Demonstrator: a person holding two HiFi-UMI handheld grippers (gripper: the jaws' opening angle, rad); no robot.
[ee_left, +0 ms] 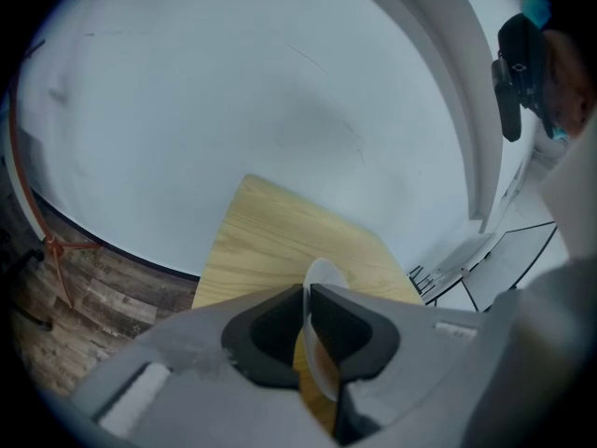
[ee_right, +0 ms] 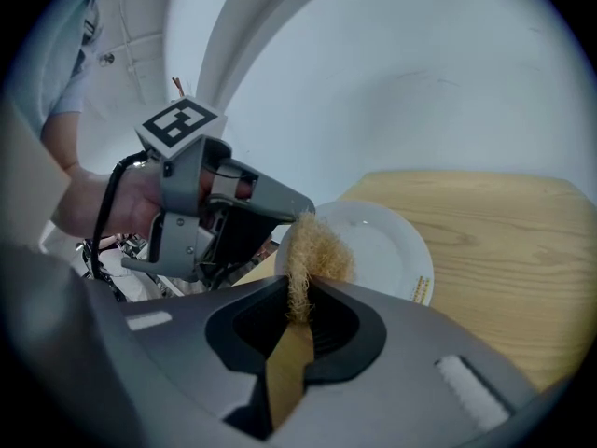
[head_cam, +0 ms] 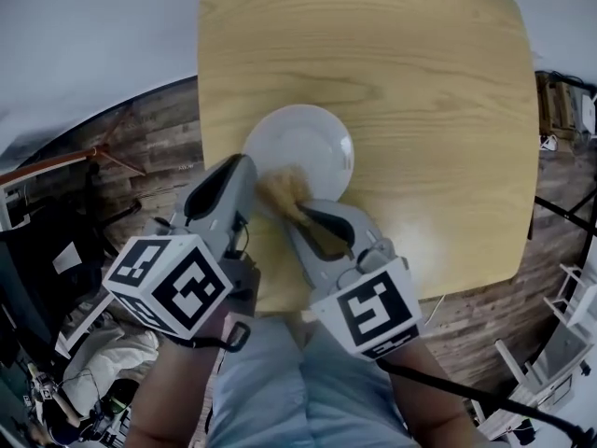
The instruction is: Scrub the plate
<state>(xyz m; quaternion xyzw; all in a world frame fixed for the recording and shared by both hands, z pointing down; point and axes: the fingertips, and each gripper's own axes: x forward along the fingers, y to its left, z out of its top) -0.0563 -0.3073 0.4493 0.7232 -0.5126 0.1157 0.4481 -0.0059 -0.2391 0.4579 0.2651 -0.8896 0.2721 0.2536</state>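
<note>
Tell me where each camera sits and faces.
Head view: on the head, steeply down at wooden table, plate, left gripper, right gripper, forearms.
Left gripper view: on that gripper, along jaws clamping the plate's rim.
Right gripper view: on that gripper, jaws pinching the scrubber, facing the left gripper.
All three share plate and table.

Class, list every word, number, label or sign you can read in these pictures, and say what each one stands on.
No text here can be read.
Plate rim: a small yellowish print, too small to read.
Left cube and right cube: black-and-white square markers, not words.
</note>
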